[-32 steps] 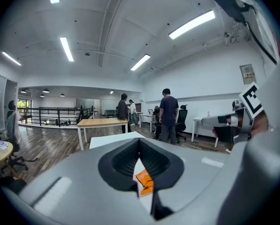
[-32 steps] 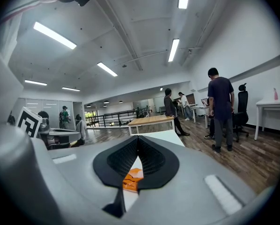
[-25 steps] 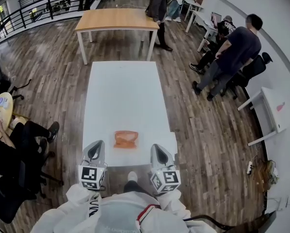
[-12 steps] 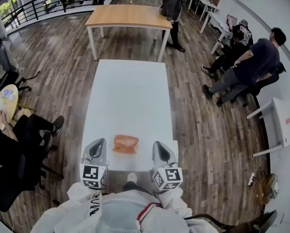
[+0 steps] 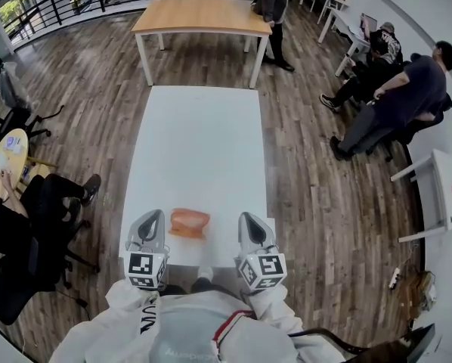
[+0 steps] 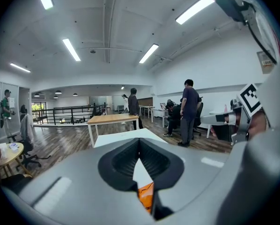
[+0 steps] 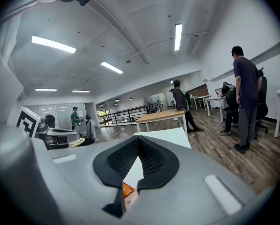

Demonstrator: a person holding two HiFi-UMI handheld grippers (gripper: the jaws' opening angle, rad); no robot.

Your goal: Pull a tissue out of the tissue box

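Note:
An orange tissue box (image 5: 189, 223) lies near the front edge of the long white table (image 5: 197, 142). Through the left gripper's jaws a corner of the box (image 6: 146, 196) shows, and the right gripper view also catches a corner of the box (image 7: 127, 190). My left gripper (image 5: 151, 221) is just left of the box and my right gripper (image 5: 249, 221) is to its right, both apart from it and pointing along the table. In each gripper view the jaws of the left gripper (image 6: 139, 142) and of the right gripper (image 7: 137, 138) meet at the tips with nothing held.
A wooden table (image 5: 202, 15) stands beyond the white one with a person (image 5: 272, 6) beside it. Several people (image 5: 396, 100) are at desks on the right. A seated person (image 5: 29, 210) and office chairs are at the left, near a small round table (image 5: 5, 157).
Both grippers have moved forward over the table's front edge and now flank the orange box. The box itself has stayed put. The jaws have not changed.

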